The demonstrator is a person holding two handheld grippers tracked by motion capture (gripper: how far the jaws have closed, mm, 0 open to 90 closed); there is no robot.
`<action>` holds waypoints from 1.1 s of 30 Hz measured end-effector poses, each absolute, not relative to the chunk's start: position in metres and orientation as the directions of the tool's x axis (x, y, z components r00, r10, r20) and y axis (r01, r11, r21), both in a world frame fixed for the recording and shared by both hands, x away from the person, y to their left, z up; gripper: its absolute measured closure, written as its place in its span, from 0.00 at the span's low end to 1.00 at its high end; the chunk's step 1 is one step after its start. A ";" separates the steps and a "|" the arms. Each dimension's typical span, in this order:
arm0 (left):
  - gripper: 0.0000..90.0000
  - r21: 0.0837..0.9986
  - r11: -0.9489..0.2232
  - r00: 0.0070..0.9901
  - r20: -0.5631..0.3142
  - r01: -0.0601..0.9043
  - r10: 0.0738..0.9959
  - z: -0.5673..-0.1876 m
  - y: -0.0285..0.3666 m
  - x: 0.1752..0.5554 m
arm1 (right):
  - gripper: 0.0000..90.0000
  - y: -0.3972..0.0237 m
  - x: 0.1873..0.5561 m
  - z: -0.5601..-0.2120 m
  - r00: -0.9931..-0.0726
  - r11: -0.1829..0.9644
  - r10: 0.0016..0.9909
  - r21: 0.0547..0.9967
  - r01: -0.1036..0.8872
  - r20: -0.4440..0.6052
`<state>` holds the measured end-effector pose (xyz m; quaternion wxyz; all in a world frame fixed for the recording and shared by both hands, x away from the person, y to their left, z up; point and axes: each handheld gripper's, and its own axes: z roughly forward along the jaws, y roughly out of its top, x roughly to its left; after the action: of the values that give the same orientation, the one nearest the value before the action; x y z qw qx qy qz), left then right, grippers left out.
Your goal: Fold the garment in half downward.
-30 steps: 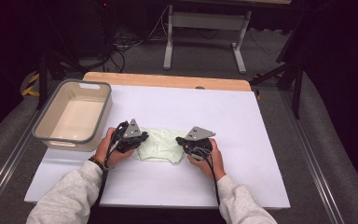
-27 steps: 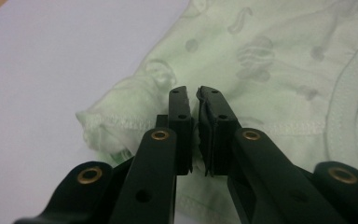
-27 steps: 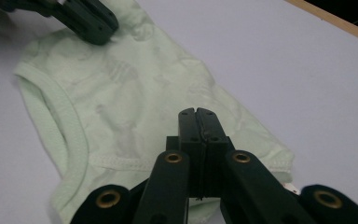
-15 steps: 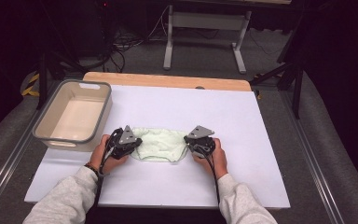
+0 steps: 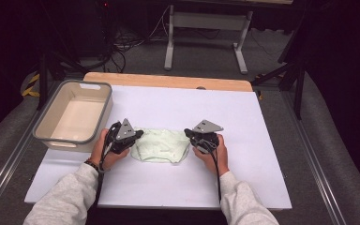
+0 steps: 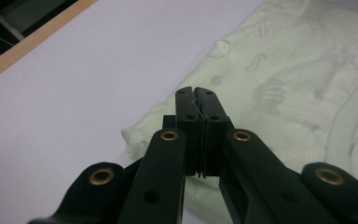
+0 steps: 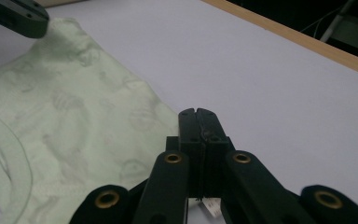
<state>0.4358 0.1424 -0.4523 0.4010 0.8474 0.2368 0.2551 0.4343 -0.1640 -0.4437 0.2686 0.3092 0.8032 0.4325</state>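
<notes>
A pale green printed baby garment (image 5: 161, 145) lies flat on the white table (image 5: 183, 105) between my two grippers. My left gripper (image 5: 140, 134) is at the garment's left edge. In the left gripper view its jaws (image 6: 196, 88) have just been closing and now stand together, with a thin fold of the garment (image 6: 284, 70) pinched between the pads. My right gripper (image 5: 187, 133) is at the garment's right edge. In the right gripper view it (image 7: 197, 111) is shut beside the cloth (image 7: 74, 116), with a small white tag (image 7: 209, 205) poking out under the pads.
A grey-rimmed beige bin (image 5: 90, 86) stands at the table's left side. A wooden strip (image 5: 168, 80) runs along the far edge. The left gripper's jaw (image 7: 18, 18) shows at the top left of the right gripper view.
The left gripper has shifted a little left and toward me. The garment, bunched a second ago, is now spread wider and flatter between the grippers.
</notes>
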 end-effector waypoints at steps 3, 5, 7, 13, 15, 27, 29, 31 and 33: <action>1.00 0.789 -0.571 0.742 0.241 0.226 0.626 -0.457 0.143 0.444 | 1.00 -0.142 0.445 -0.446 -0.696 0.457 0.702 0.845 0.279 -0.150; 1.00 0.784 -0.565 0.740 0.216 0.257 0.637 -0.462 0.144 0.448 | 1.00 -0.130 0.447 -0.447 -0.711 0.486 0.684 0.830 0.275 -0.165; 1.00 0.788 -0.550 0.737 0.194 0.276 0.647 -0.465 0.145 0.451 | 1.00 -0.119 0.449 -0.449 -0.718 0.518 0.670 0.811 0.272 -0.188; 1.00 0.785 -0.542 0.723 0.182 0.302 0.667 -0.470 0.147 0.452 | 1.00 -0.103 0.459 -0.459 -0.720 0.550 0.667 0.780 0.299 -0.193; 1.00 0.792 -0.527 0.725 0.164 0.307 0.669 -0.471 0.149 0.453 | 1.00 -0.105 0.462 -0.462 -0.716 0.557 0.670 0.769 0.314 -0.193; 1.00 0.787 -0.534 0.715 0.178 0.309 0.676 -0.474 0.149 0.451 | 1.00 -0.146 0.466 -0.463 -0.638 0.520 0.748 0.759 0.392 -0.184; 1.00 0.786 -0.537 0.717 0.180 0.307 0.673 -0.473 0.149 0.451 | 1.00 -0.150 0.466 -0.463 -0.639 0.507 0.751 0.765 0.398 -0.166; 1.00 0.789 -0.530 0.718 0.170 0.311 0.674 -0.474 0.150 0.451 | 1.00 -0.153 0.465 -0.462 -0.635 0.506 0.754 0.763 0.401 -0.167; 1.00 0.789 -0.531 0.720 0.172 0.309 0.673 -0.473 0.150 0.452 | 1.00 -0.155 0.464 -0.461 -0.630 0.506 0.757 0.763 0.401 -0.171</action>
<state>0.4515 0.1503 -0.4732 0.3867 0.8428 0.2912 0.2353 0.4639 -0.1548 -0.4609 0.2515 0.3488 0.8306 0.3539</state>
